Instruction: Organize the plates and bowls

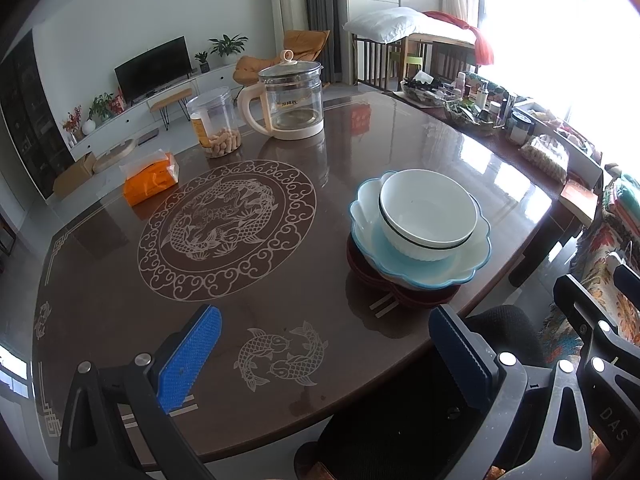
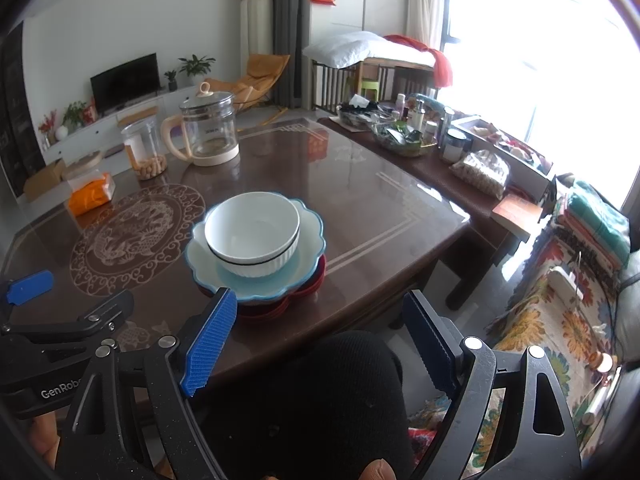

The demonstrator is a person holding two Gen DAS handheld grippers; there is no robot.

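A white ribbed bowl (image 1: pixel 428 214) with a dark rim line sits inside a pale blue scalloped bowl (image 1: pixel 420 268), which rests on dark red plates (image 1: pixel 404 294) near the table's front right edge. The same stack shows in the right wrist view: white bowl (image 2: pixel 252 232), blue bowl (image 2: pixel 308 236), red plates (image 2: pixel 304 286). My left gripper (image 1: pixel 326 354) is open and empty, held above the table's front edge, left of and short of the stack. My right gripper (image 2: pixel 320 338) is open and empty, just in front of the stack, its left fingertip (image 2: pixel 214 328) close to the blue bowl's rim.
On the brown glass-topped table (image 1: pixel 280 288) stand a glass kettle (image 1: pixel 290 100), a clear jar of peanuts (image 1: pixel 216 124) and an orange tissue pack (image 1: pixel 150 178) at the far side. A cluttered side table (image 2: pixel 432 148) stands to the right. A black-clothed knee (image 2: pixel 320 392) is below the front edge.
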